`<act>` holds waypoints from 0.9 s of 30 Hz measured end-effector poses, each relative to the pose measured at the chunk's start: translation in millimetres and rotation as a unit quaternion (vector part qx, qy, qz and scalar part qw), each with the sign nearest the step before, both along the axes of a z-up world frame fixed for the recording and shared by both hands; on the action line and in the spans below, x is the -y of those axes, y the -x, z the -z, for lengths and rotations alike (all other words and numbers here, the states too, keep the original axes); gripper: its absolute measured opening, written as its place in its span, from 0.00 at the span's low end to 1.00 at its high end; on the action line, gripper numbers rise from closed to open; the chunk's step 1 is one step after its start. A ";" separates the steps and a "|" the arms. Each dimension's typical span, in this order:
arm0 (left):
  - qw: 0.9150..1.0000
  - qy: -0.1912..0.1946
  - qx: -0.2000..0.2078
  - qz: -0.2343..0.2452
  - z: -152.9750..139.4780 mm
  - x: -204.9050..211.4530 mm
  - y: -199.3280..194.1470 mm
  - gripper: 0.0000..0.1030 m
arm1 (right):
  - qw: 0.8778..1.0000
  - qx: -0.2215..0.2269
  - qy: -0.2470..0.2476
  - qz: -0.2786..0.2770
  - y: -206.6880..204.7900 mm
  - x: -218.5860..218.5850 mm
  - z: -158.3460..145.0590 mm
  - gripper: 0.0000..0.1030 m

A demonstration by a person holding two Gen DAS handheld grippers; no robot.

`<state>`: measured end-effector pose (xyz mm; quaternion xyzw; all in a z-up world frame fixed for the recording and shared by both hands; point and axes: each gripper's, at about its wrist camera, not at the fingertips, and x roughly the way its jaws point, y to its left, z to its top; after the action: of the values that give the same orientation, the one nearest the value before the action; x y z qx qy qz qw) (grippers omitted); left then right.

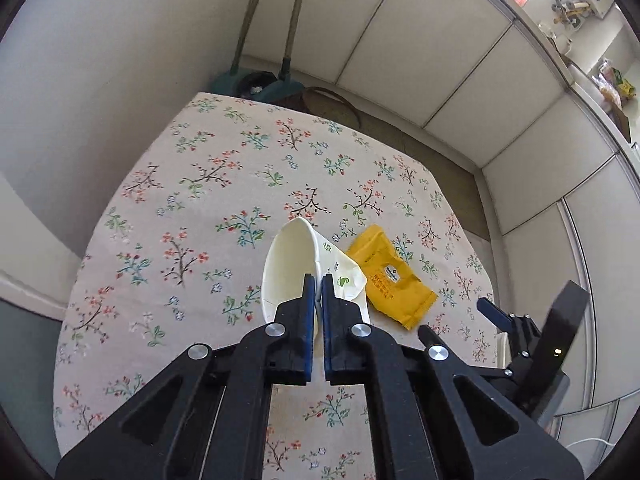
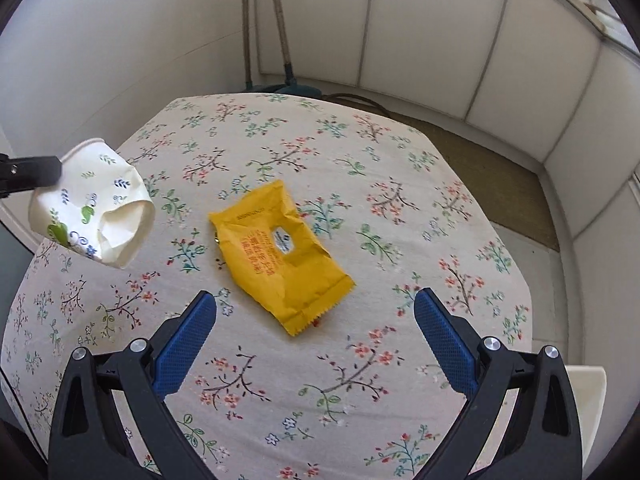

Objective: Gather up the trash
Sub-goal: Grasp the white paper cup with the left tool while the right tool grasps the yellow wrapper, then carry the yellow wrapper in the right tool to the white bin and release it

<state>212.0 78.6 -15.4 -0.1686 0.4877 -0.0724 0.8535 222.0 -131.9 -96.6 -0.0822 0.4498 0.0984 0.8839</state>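
Paper cup [image 1: 296, 264] sits pinched in your left tool [image 1: 316, 280]: the two blue pads are pressed nearly together on one side of its wall near the rim. The cup is crumpled, white with small green and blue leaf prints. From the left wrist view you look into its open mouth, and the part of the inside that shows is bare. From the right wrist view the cup [image 2: 92, 204] hangs off the bench at the far left, its dented bottom turned toward that camera, with the black finger of the left tool [image 2: 28, 176] reaching in from the left edge to its rim.

Your right tool [image 2: 316, 320] is spread wide, blue pads well apart, with nothing between them. It hangs over the bench [image 2: 360, 152], which is covered by a flowered cloth. Just ahead of the pads, between them and a little toward the left one, lies a yellow snack wrapper [image 2: 280, 256], flat and creased, with orange print and a small white label; you cannot tell whether anything is left inside. In the left wrist view the wrapper [image 1: 390, 280] lies just right of the held cup, and the right tool [image 1: 496, 312] shows at the right edge beyond it.

Behind the bench, two long handles [image 1: 276, 12] lean in the wall corner.
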 end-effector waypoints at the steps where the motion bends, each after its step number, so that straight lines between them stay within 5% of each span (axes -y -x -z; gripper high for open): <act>1: 1.000 0.006 0.002 -0.007 -5.4 -3.1 7.7 0.03 | 1.000 0.004 0.007 -0.011 -1.4 -6.5 0.2 0.94; 5: 1.000 0.011 0.016 -0.021 -16.3 -11.0 39.1 0.03 | 0.999 0.003 0.005 -0.039 -14.1 -22.1 7.8 0.93; 13: 1.000 0.011 0.017 -0.019 -13.3 -20.0 37.9 0.03 | 0.997 -0.063 -0.009 -0.046 -54.5 -33.0 49.7 0.93; 17: 1.000 0.015 0.012 -0.022 -11.2 -26.9 35.4 0.03 | 0.997 -0.065 -0.032 -0.013 -61.2 -21.7 59.2 0.35; 19: 1.000 0.018 0.011 -0.022 -11.4 -29.4 35.4 0.03 | 0.995 -0.072 -0.061 -0.008 -62.5 -14.9 56.3 0.17; 27: 0.999 0.028 0.019 -0.023 -18.5 -31.8 40.4 0.03 | 0.996 -0.060 -0.067 0.008 -46.0 -8.9 41.6 0.05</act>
<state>171.7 110.4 3.1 -0.2018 0.4654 -0.0694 0.8590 268.0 -123.1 -138.2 -0.0126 0.4951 0.1258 0.8596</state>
